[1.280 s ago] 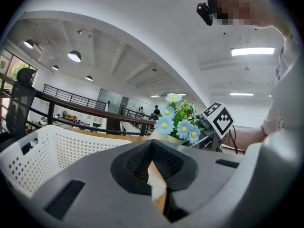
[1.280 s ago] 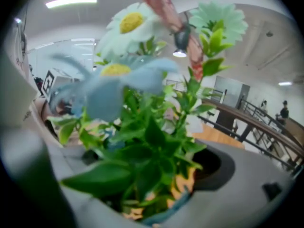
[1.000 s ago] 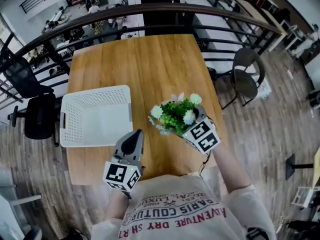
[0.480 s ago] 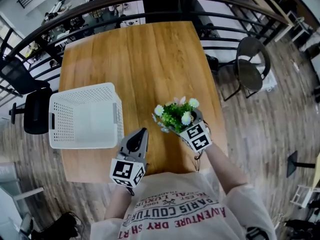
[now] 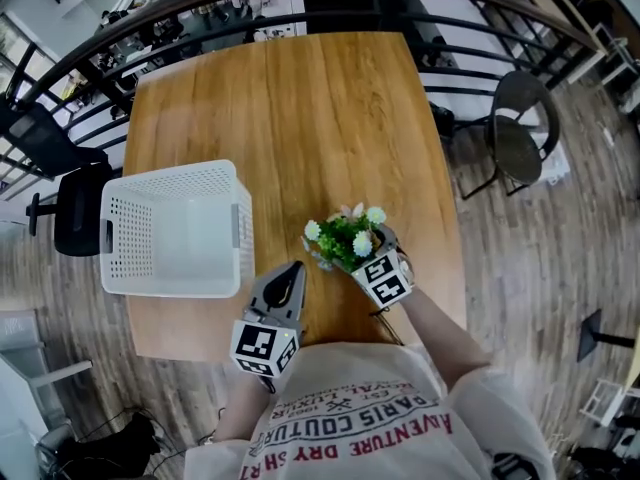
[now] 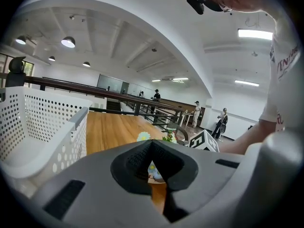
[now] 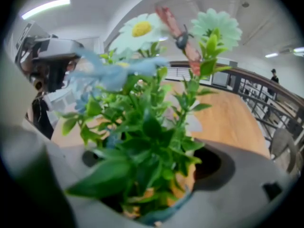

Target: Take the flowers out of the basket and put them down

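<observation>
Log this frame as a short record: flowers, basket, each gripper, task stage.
flowers: flowers outside the basket, over the table near its front edge
basket: white basket on the table's left side, nothing visible inside
right gripper: right gripper shut on the flowers' base
left gripper: left gripper shut, empty, off the basket's near corner
task stage: flowers out, not released; contact with the tabletop cannot be told

Leafy flowers (image 7: 148, 127) between jaws, apparently clamped, table (image 7: 233, 120) behind
</observation>
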Demonstrator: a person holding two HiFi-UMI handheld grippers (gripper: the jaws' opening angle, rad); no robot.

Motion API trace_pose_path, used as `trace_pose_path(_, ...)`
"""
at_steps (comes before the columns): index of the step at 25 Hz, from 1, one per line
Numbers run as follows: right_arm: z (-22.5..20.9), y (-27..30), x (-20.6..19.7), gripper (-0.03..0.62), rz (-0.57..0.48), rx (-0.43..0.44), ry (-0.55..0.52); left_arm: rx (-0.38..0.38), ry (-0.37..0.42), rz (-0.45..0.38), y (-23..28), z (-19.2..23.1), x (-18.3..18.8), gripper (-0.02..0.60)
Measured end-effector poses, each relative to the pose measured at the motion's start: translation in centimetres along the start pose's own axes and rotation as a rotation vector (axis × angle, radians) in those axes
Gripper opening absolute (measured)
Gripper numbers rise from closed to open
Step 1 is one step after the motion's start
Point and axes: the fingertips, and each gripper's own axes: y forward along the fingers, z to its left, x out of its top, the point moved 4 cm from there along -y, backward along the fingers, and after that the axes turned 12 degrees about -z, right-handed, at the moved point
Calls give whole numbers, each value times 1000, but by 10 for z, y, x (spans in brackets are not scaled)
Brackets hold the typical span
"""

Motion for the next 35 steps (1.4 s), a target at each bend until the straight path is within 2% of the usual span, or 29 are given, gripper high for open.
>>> trace_pose_path(10,2,4,-4,514,-32,-16,-11,-2,-14,20,2,-3,-10,11)
trace_pose_path(14,3,-2,0,517,-60,-6,1,-1,8,15,0,-6,-6,11)
trace_pose_path(18,3,-18,10,517,-93,-40,-16,5,24,9,-10,-7,-2,11)
trace_pose_path(20,4,-31,23,515,-128,-62,-19,12,20,3,-15,-7,1,11)
trace_pose_path(25,8,-83,83,515,-316,-153,-31,-5,39,-6,-30,-8,12,11)
trace_pose_path(28,17,-108,110,514,-340,-176,-30,-20,51,-22,-40,-9,25,11)
trace_pose_path(33,48,-126,151,511,-389,-148,63,-43,67,-62,-64,-2,56,11)
trace_pose_path(34,55,-128,160,501,-411,-151,88,-44,70,-72,-70,2,63,11)
trace_pose_path(35,59,-131,169,458,-436,-181,107,-45,73,-82,-76,6,70,11)
